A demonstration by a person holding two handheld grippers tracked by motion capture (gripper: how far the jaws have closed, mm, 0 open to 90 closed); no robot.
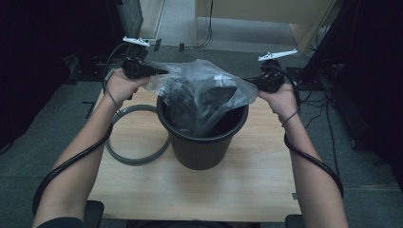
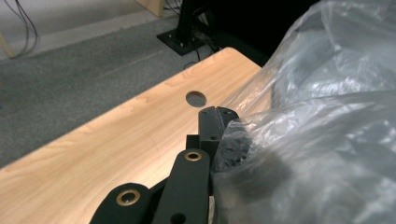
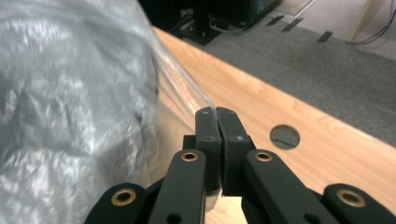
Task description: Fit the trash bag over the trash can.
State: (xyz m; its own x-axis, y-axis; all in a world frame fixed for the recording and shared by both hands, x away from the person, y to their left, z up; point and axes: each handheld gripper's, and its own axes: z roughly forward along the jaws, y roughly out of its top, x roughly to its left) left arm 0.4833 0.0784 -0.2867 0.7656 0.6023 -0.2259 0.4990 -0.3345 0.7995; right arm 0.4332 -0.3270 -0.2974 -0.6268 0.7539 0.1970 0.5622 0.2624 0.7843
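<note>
A clear plastic bag (image 1: 202,90) hangs half inside a black bin (image 1: 202,142) at the middle of the wooden table (image 1: 256,180). My left gripper (image 1: 159,72) is shut on the bag's left edge, above the bin's rim. My right gripper (image 1: 252,81) is shut on the bag's right edge, so the film is stretched between both. In the left gripper view the film (image 2: 317,140) bunches over the right jaw and hides it. In the right gripper view the jaws meet with thin film (image 3: 79,116) pinched at their tips.
A grey ring (image 1: 135,156) lies flat on the table left of the bin. The table has a round cable hole (image 2: 195,98) near its far edge, seen also as a hole (image 3: 284,136) by the right gripper. Cables and stand feet sit on the floor beyond.
</note>
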